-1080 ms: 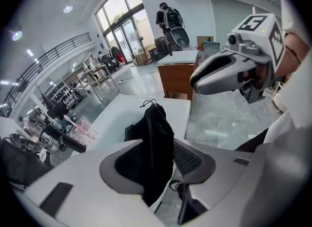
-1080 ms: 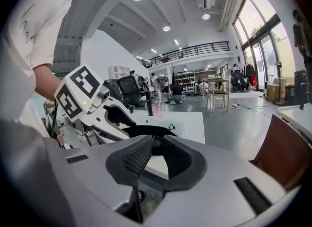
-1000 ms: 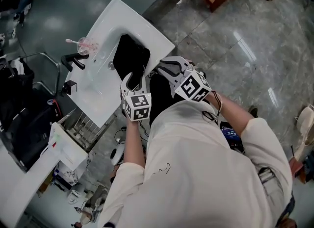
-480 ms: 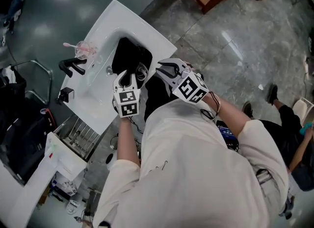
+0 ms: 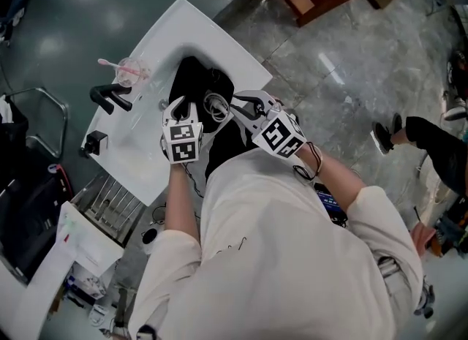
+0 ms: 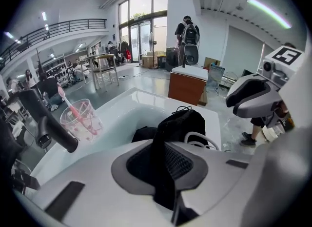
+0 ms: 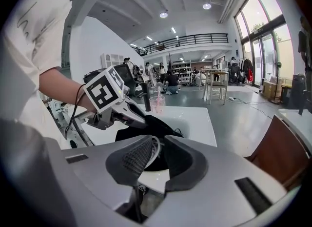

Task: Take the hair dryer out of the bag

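Left tool has just been closing its jaws and clamps a fold of the black bag, which lies in the sink basin and drapes over the sink's near rim. Right tool has its jaws narrowly apart at the bag's mouth, a white cord loop against one pad; whether it pinches I cannot tell. No hair dryer shows, so it is probably inside the bag, ahead of both tools toward the sink's middle. The bag's long axis runs from near rim into the basin, and the right tool sits nearer the cord
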A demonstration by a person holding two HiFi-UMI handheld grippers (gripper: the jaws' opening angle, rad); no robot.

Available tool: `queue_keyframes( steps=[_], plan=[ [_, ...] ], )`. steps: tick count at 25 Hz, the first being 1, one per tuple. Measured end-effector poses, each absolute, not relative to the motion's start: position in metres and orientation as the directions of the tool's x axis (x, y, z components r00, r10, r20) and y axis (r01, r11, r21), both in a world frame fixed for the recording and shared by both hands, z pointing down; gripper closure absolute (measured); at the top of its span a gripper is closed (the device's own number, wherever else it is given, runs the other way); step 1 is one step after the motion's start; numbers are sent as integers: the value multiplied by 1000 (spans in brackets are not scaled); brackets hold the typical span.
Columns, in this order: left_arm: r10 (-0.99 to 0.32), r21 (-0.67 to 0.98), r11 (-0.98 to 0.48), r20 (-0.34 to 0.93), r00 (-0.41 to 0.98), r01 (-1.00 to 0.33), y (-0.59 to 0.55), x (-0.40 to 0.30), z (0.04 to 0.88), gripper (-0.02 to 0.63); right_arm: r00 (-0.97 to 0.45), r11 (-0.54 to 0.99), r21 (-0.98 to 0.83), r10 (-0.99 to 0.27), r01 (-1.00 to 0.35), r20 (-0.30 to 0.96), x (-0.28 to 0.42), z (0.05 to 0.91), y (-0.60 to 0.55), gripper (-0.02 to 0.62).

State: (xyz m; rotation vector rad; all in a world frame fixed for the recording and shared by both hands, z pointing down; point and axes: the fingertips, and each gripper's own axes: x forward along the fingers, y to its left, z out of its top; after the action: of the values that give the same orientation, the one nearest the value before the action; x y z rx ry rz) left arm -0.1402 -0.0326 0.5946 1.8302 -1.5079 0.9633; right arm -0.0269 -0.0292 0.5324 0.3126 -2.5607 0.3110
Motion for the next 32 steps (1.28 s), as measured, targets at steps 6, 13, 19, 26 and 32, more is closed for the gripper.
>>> queue_keyframes(
  steps=[6,13,19,26,32],
  plan=[
    [-561,53,-198,812,157,-979,-40,-159,606,543,-798,938,-164,-158,-305,581,-53,536,-28,526],
    [-553,137,-193,803,223,-972,-39,-179,623,543,-734,932,-153,-150,-330,663,-85,553,-23,494],
    [-554,200,-216,781,289,-956,-40,-182,634,543,-631,910,-148,-144,-387,762,-93,580,-19,424],
    [-566,252,-280,736,372,-926,-40,-177,634,546,-536,877,-157,-129,-455,834,-101,603,-18,349],
    [-571,308,-306,698,432,-901,-34,-180,634,547,-470,855,-130,-143,-501,871,-106,621,-22,303]
  ],
)
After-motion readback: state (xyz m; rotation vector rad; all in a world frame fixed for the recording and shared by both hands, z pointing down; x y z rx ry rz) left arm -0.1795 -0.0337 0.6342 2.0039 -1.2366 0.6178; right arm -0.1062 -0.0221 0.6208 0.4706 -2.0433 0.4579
